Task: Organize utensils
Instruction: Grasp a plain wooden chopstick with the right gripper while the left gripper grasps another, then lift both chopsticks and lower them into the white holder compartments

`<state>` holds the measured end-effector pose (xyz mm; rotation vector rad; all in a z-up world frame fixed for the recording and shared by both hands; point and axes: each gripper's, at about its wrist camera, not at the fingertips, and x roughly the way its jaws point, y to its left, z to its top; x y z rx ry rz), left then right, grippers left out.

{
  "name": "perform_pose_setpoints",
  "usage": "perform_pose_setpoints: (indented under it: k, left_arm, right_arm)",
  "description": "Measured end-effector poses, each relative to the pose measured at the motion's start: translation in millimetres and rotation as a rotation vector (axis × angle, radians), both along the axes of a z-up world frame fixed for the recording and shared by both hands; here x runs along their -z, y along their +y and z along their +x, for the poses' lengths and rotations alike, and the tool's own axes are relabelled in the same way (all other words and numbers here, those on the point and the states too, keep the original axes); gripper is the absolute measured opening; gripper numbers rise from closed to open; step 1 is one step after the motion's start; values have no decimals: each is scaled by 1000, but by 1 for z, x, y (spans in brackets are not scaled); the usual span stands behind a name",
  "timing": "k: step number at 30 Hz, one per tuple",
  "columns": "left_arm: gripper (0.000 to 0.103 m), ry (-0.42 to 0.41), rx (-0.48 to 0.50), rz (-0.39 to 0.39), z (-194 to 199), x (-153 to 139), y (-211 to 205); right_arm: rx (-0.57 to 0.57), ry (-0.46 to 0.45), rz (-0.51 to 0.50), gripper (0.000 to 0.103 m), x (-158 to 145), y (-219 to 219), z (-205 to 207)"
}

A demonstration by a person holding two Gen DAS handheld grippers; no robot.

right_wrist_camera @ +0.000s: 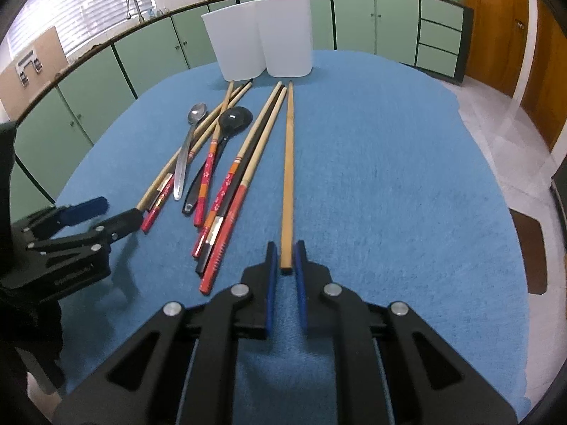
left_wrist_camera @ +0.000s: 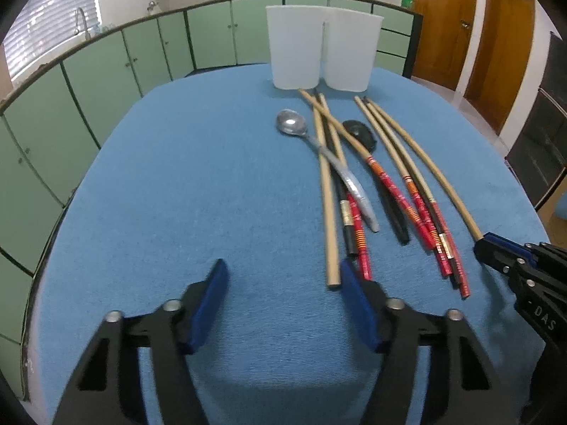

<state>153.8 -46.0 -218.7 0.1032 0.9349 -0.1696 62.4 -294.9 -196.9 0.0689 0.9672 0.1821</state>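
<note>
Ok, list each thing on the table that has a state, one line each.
Right gripper: shut on the plain bamboo chopstick's near end.
Plain bamboo chopstick: lying flat, pointing toward the containers.
Left gripper: open, nothing between its pads.
White containers: upright, side by side; contents not visible.
Metal spoon: lying bowl up across chopsticks.
Black spoon: lying bowl up.

Utensils (left_wrist_camera: 358,173) on table (left_wrist_camera: 177,194), before two containers (left_wrist_camera: 322,51)

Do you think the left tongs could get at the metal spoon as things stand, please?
Probably yes. The left tongs stand open and empty, and the metal spoon lies on top of the chopsticks, its bowl on bare cloth, nothing covering it. They would need to move forward first.
</note>
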Motion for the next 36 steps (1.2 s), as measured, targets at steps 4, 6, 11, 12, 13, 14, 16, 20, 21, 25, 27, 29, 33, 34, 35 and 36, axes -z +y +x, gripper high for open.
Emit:
perform_pose_setpoints:
  k: [4, 6, 11, 12, 13, 14, 16, 20, 21, 25, 27, 29, 33, 34, 35, 36]
  left_arm:
    - [31, -24, 27, -20, -4, 0, -8]
    - [16, -30, 38, -31, -4, 0, -11]
    - [7, -30, 27, -71, -2, -2, -10]
    - [7, -38, 27, -71, -3, -4, -10]
    - [7, -48, 29, -71, -6, -7, -10]
    - [7, -66, 36, -71, -10, -14, -9]
    - [7, -100, 43, -62, -16, -27, -6]
    - [7, -165, 56, -61, -28, -63, 3]
    - [7, -182, 54, -67, -30, -72, 5]
    - [7, -247, 51, -100, -34, -111, 18]
    - [7, -274, 55, -115, -34, -127, 22]
    - [7, -282, 59, -133, -32, -138, 26]
    - [7, -309, 76, -152, -21, -161, 28]
    - [7, -314, 82, -155, -18, -166, 26]
    - [7, -319, 88, -158, -14, -172, 25]
    - [7, -323, 95, -160, -9, -175, 25]
  right_arm:
    - [2, -15, -22, 8, 0, 4, -2]
    - [7, -16, -26, 7, 0, 5, -2]
    - [12, -6, 8, 6, -3, 2, 2]
    - [11, -3, 9, 6, -4, 1, 2]
    - [10, -6, 7, 6, -7, 1, 0]
    - [9, -16, 1, 6, -11, 0, -2]
    - [5, -40, -16, 6, -22, 0, -6]
    - [-2, -93, -32, 6, -51, -2, -11]
    - [-9, -110, -31, 6, -61, -2, -13]
    - [-27, -153, -44, 6, -90, 1, -13]
    - [-40, -177, -45, 6, -104, 3, -12]
    - [-57, -191, -40, 6, -120, 5, -9]
    - [-80, -206, -25, 6, -147, 6, 5]
    - [-86, -211, -22, 6, -153, 6, 9]
    - [-91, -215, -20, 6, -159, 5, 13]
    - [-96, -218, -21, 6, -165, 5, 17]
